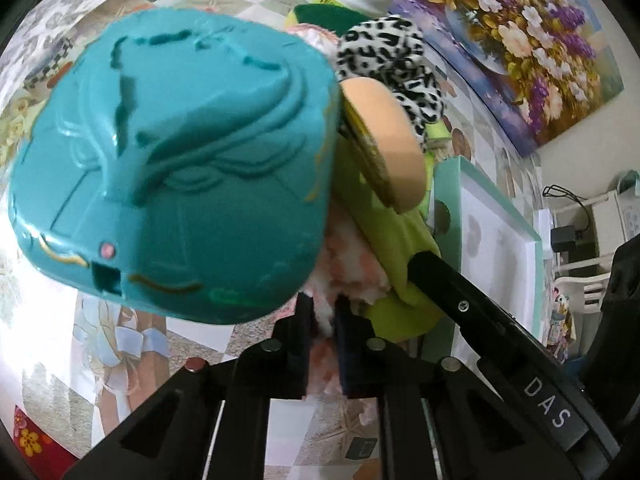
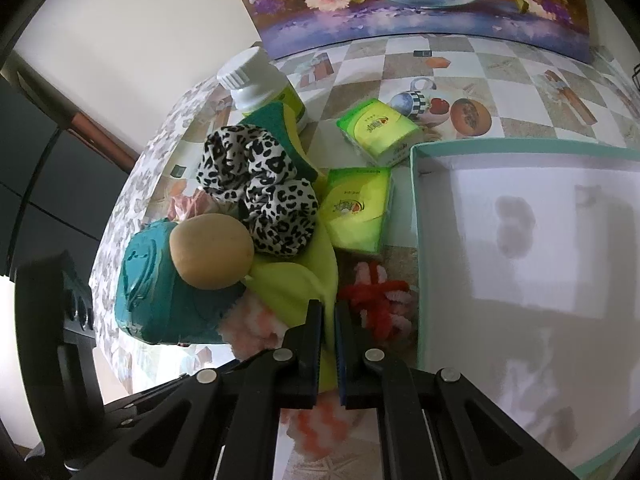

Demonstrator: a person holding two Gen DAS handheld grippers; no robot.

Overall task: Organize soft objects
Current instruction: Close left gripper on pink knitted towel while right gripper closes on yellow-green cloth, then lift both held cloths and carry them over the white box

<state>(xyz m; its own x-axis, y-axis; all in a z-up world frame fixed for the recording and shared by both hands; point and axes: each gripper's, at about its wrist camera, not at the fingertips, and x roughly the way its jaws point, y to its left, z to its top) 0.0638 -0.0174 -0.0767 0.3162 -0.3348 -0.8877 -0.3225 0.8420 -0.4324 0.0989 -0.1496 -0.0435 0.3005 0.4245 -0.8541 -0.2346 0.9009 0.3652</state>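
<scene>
- The left gripper [image 1: 324,344] pinches the pink fluffy cloth [image 1: 352,264]; the right gripper [image 2: 328,344] pinches the yellow-green cloth [image 2: 296,280]. Both cloths lie in the pile beside the box [image 2: 416,248], near the table's edge.
- Both look light and limp, likely to drag neighbours along; a bunched fold seems the best hold.
- Only the right view shows the red yarn [image 2: 376,300], two tissue packs [image 2: 360,208] and the box's bare floor; the left view is mostly filled by the teal case [image 1: 176,160].
</scene>
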